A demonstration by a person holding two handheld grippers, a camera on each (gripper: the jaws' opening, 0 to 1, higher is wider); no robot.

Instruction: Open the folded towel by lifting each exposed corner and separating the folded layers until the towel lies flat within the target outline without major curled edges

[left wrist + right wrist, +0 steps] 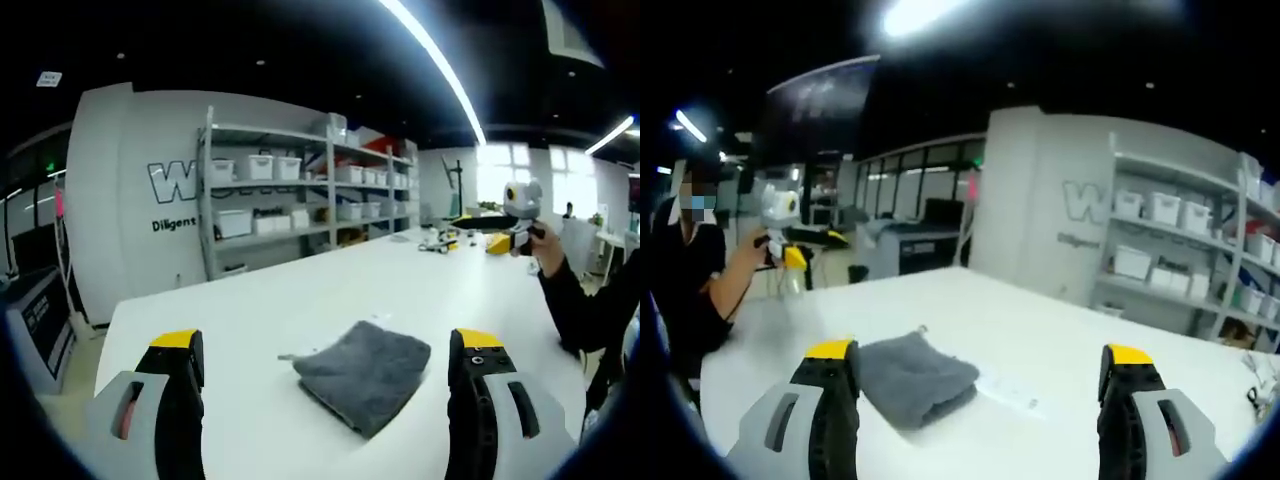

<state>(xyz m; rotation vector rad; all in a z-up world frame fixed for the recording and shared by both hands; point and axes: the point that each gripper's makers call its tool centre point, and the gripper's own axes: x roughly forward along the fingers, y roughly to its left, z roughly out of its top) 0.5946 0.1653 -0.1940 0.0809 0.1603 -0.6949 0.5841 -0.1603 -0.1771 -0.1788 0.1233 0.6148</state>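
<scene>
Left tongs (325,375): jaws spread wide, yellow-tipped, gripping nothing. They hover above the white table (250,300), with the folded grey terry towel (362,385) lying between and just beyond the tips. Right tongs (980,385): also spread and unloaded. In the right gripper view the same towel (912,378) lies close to the left jaw, well off the midline.

The towel remains folded, in a compact wad with a thick rolled edge facing the right gripper view. No corner is lifted yet. A small light tag or loop projects from the towel's far side. No target outline can be made out on the table surface.

Hazards from this state:
- A jaw closing on the rolled edge is likely to take several layers at once; the wad then lifts whole instead of opening.
- The table appears smooth, so a one-sided pull may drag the towel rather than unfold it. The other tongs should pin it.
- Thick pile may curl back at the edges after release.
- The right tongs are offset; a straight descent would miss the cloth.

Farther off, a seated person (685,270) holds another yellow handheld device (785,240) near the table's edge. Grey shelving with white bins (290,190) stands beyond.
</scene>
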